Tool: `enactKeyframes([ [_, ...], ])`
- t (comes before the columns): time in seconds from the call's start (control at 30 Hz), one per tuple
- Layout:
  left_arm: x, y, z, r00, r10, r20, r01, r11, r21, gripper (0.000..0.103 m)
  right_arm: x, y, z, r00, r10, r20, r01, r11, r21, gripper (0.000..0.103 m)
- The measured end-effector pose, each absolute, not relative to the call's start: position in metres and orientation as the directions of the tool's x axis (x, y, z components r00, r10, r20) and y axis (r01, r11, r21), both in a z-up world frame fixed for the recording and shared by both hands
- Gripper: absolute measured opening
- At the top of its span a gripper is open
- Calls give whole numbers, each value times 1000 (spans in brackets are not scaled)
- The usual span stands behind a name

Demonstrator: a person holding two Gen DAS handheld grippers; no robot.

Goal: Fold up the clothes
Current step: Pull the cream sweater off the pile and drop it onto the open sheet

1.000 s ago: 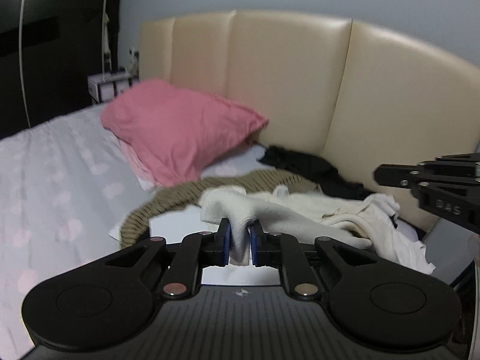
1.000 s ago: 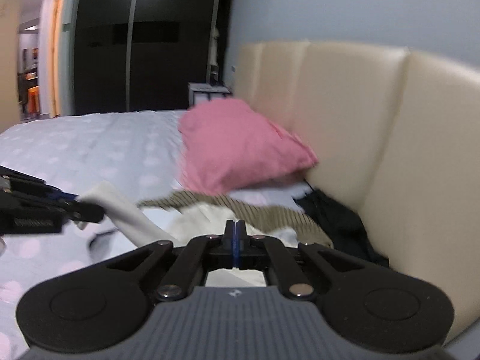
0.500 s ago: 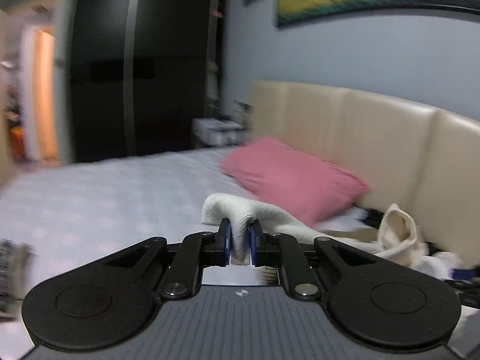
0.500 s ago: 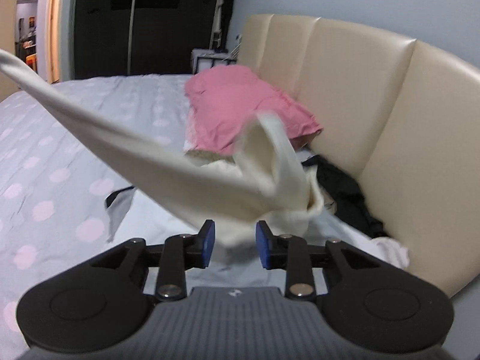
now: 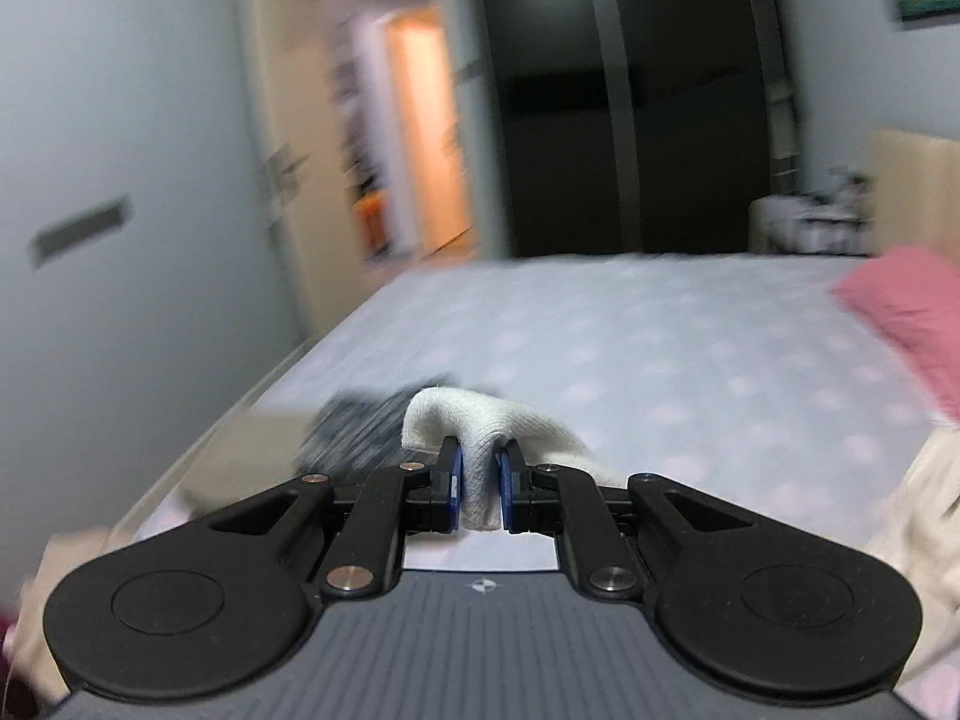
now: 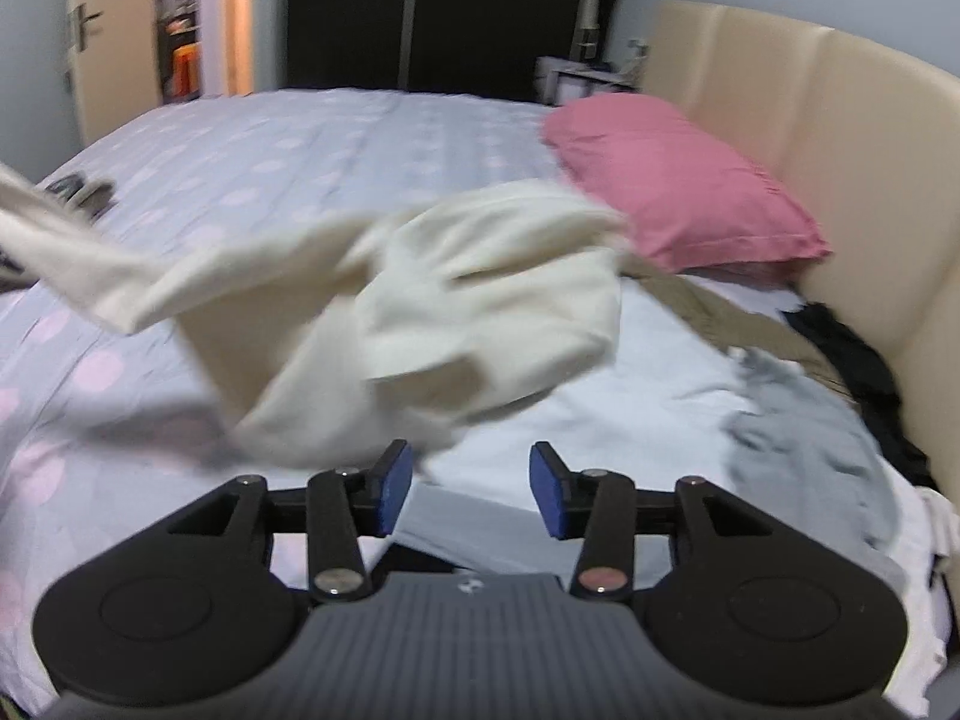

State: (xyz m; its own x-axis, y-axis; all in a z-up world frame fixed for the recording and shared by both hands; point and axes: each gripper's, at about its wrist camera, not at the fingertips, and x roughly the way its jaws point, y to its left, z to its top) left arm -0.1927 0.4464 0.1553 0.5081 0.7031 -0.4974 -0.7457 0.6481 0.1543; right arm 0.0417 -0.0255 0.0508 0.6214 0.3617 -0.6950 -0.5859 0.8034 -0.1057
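My left gripper (image 5: 480, 489) is shut on a fold of a cream garment (image 5: 480, 426) and holds it above the bed. In the right wrist view the same cream garment (image 6: 456, 312) hangs stretched and blurred in the air over the bed, trailing to the left. My right gripper (image 6: 471, 492) is open and empty just below and in front of the garment. A pile of other clothes lies by the headboard: a grey piece (image 6: 804, 438), a brown knit (image 6: 738, 318) and a black piece (image 6: 852, 354).
The bed (image 6: 312, 138) has a lilac sheet with pink dots. A pink pillow (image 6: 672, 180) leans at the beige headboard (image 6: 840, 96). A dark object (image 5: 354, 432) lies near the bed's left edge. A dark wardrobe (image 5: 630, 96) and an open doorway (image 5: 420, 138) stand beyond.
My left gripper swung left, away from the headboard, pulling the cream garment off the pile into the air. My right gripper opened from shut and now sits under the garment.
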Motion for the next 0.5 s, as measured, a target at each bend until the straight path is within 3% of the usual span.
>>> enactKeyframes([
  [0.27,-199,480,72,411,637,-652,-710,673,210,18,37,50,18,507,413,-757,-715,692,-101,53],
  [0.33,-196,474,55,428,605,-671,-666,713,218,24,35,74,8,479,427,-767,-748,656,-101,56],
  [0.4,-181,462,38,461,559,-689,-606,766,216,39,31,93,-1,448,441,-778,-782,615,-102,59],
  [0.5,-158,443,12,509,478,-716,-505,840,201,47,27,122,-15,395,469,-790,-833,545,-92,61],
])
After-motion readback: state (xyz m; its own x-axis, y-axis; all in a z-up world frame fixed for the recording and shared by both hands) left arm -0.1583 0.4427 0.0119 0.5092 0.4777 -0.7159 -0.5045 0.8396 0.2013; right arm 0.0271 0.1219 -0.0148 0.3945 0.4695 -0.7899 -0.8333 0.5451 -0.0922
